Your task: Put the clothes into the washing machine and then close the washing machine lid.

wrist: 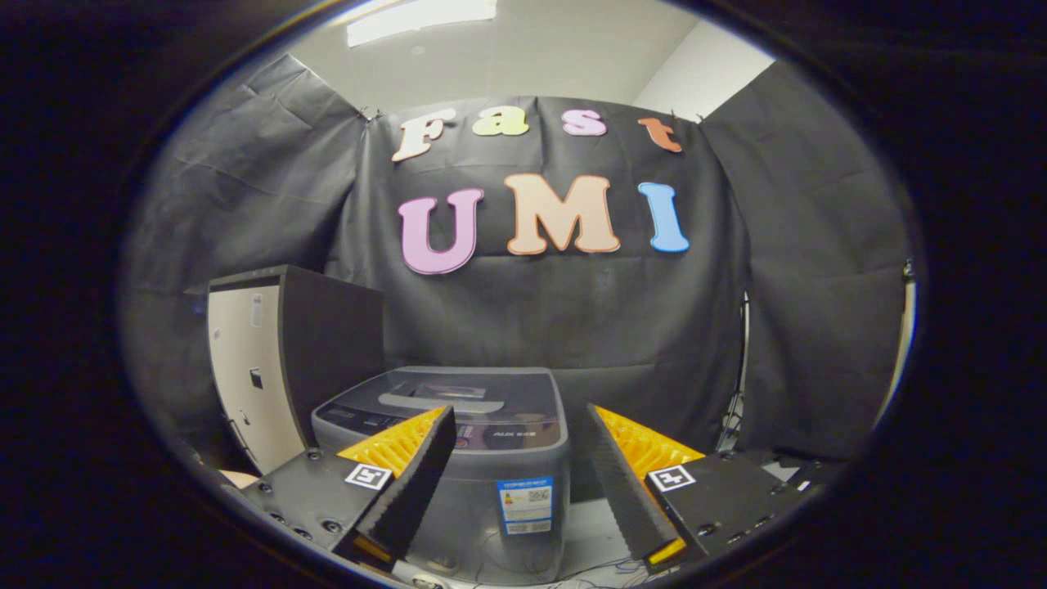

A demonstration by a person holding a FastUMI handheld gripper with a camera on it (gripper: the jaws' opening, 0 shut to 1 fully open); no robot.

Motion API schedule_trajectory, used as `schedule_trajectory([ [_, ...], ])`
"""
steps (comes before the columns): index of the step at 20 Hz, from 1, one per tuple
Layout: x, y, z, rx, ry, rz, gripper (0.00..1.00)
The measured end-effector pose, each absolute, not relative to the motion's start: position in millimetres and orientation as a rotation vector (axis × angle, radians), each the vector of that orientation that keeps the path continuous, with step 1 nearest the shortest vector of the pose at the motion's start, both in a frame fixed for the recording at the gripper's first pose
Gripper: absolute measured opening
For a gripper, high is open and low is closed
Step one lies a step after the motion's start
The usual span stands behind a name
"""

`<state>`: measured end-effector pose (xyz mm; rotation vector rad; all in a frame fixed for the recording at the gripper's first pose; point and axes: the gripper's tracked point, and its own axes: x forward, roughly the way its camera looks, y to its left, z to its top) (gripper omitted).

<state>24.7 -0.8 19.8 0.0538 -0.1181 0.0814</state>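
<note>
The claw [520, 483] stands wide open — its 2 fingers [409, 483] spread well apart, holding nothing and touching nothing. Between and just beyond them sits the washing machine [491, 458], a grey top-loader with its lid [458, 393] down flat on top. Seen from the fingers it lies at 12 o'clock, its front face showing in the gap, with a sticker [524, 505] low on that face; the print is too small to make out. The left finger covers part of the machine's front-left corner, and the machine's base is cut off low in the view, so what it stands on cannot be told. At about 10 o'clock from the machine stands a tall dark cabinet [282, 360] with a pale side panel, just beside it. A few thin cables [589, 573] lie at the machine's foot — hard to follow. Black cloth [572, 319] hangs behind everything.
</note>
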Motion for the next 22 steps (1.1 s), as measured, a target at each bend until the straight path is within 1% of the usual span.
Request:
schedule_trajectory([
  [5, 37.2, 12.1, 8.5, 0.095, -0.081, 0.097, 0.98],
  [6, 31.9, 12.2, 14.8, 0.1, -0.072, 0.097, 0.98],
  [12, 19.5, 12.2, 0.2, 0.074, -0.014, 0.09, 0.98],
  [13, 8.2, 11.0, 6.0, 0.07, -0.008, 0.095, 0.98],
  [17, -4.7, 20.0, 7.8, 0.014, -0.013, 0.115, 0.98],
  [22, -1.6, 22.0, 3.3, 0.018, -0.022, 0.12, 0.98],
])
